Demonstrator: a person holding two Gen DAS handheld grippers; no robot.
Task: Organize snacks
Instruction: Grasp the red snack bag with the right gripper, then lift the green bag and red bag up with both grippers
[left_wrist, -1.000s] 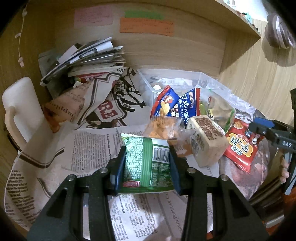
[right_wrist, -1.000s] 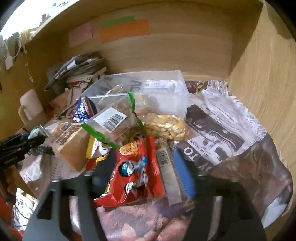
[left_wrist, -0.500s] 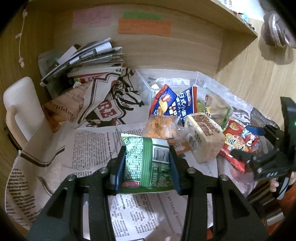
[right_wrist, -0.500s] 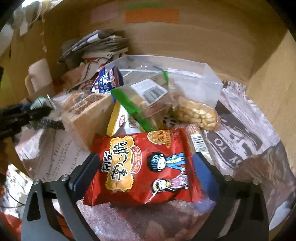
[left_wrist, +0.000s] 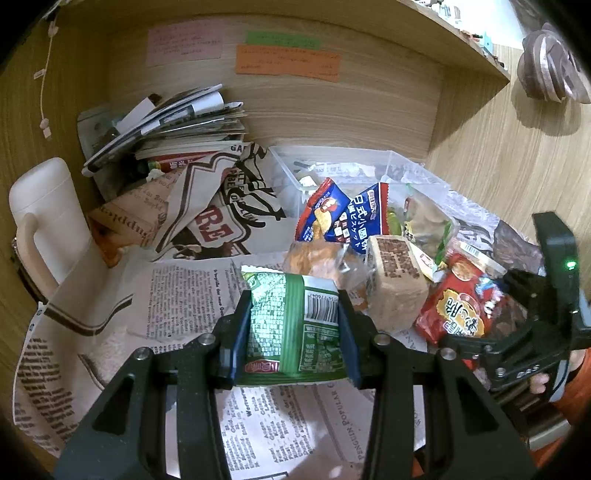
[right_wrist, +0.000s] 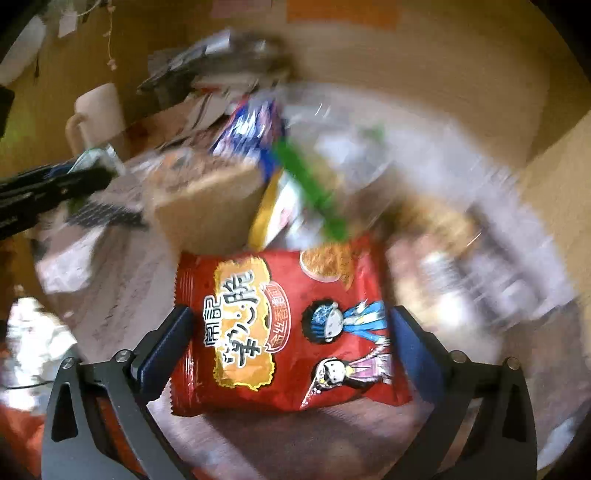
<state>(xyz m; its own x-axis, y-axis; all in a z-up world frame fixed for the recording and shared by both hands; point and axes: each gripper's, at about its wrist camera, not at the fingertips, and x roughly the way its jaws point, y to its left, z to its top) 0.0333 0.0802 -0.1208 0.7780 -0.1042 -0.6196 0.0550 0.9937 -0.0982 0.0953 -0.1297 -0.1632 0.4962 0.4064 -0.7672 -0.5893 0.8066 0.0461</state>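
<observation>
My left gripper (left_wrist: 293, 332) is shut on a green snack packet (left_wrist: 291, 325), held just above the newspaper. My right gripper (right_wrist: 290, 339) is open around a red snack packet (right_wrist: 288, 328); its jaws stand at the packet's two sides, and contact is not clear in the blurred view. The same red packet (left_wrist: 458, 306) shows in the left wrist view with the right gripper (left_wrist: 480, 332) over it. A pile of snacks lies beside it: blue packets (left_wrist: 343, 218), a brown block (left_wrist: 395, 280), an orange bag (left_wrist: 317, 258). A clear plastic bin (left_wrist: 332, 166) stands behind.
Newspaper (left_wrist: 177, 295) covers the desk. A white jug (left_wrist: 48, 221) stands at the left. A stack of papers and magazines (left_wrist: 177, 125) lies at the back left. Wooden walls close in the back and right (left_wrist: 498, 155).
My right gripper has moved forward and down over the red packet, which now sits between its jaws; its view is motion-blurred. My left gripper and the green packet have not moved.
</observation>
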